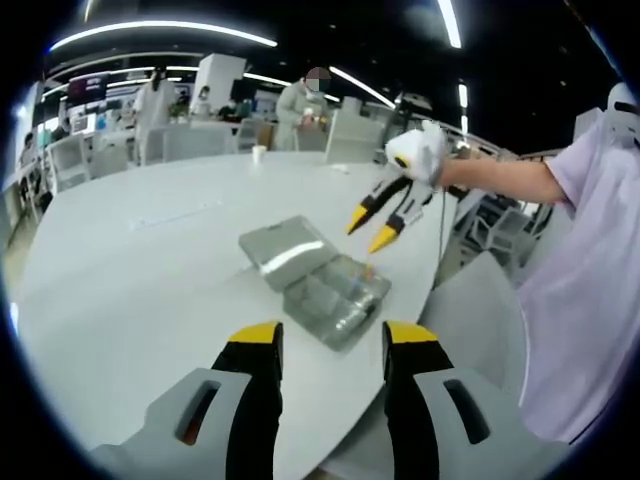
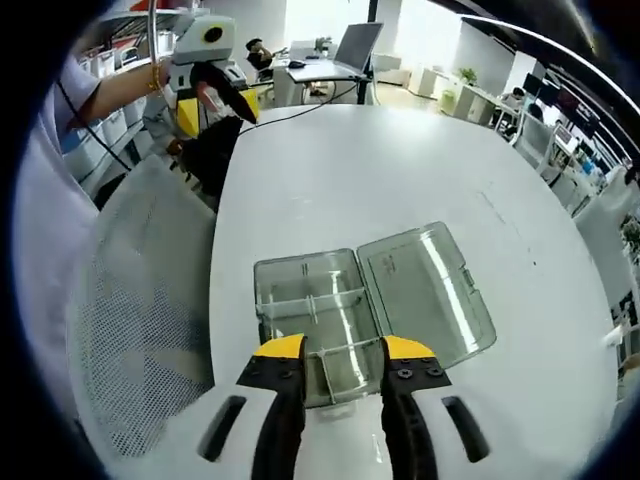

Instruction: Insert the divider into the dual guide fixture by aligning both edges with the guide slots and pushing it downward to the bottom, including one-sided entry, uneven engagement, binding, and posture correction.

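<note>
White office table (image 2: 400, 170) bears a clear box (image 2: 340, 310); both claws spread, empty.

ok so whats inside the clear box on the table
The clear box lies open, lid flat beside it. Inside, thin clear dividers split it into compartments that look empty. The right gripper, jaws open, covers its near edge, so that part can't be checked.

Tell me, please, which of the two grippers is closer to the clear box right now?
The right gripper: its yellow tips hover just over the box, near its front wall. The left gripper hangs well back from it, with bare table between.
</note>
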